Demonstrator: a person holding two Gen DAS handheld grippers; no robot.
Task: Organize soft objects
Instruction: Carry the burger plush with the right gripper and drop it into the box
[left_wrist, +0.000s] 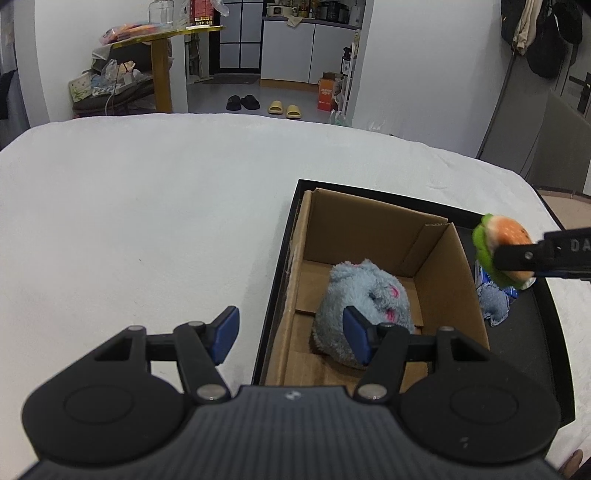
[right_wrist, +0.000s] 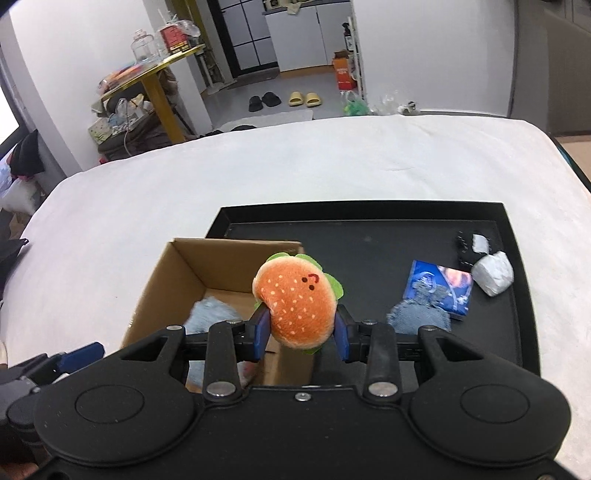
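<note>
My right gripper (right_wrist: 301, 334) is shut on a plush burger toy (right_wrist: 297, 304) and holds it above the right wall of the cardboard box (right_wrist: 184, 269). The burger also shows in the left wrist view (left_wrist: 504, 251), held over the box's right side. A fluffy grey-blue plush animal (left_wrist: 364, 312) lies inside the cardboard box (left_wrist: 373, 221). My left gripper (left_wrist: 291, 332) is open and empty, above the box's near left corner. The box stands on a black tray (right_wrist: 369, 236).
On the tray right of the box lie a denim-blue soft piece (right_wrist: 421, 314), a blue printed packet (right_wrist: 439, 288), a white crumpled lump (right_wrist: 493, 273) and a small black-and-white item (right_wrist: 472, 245). The tray rests on a white bedsheet (left_wrist: 147, 206).
</note>
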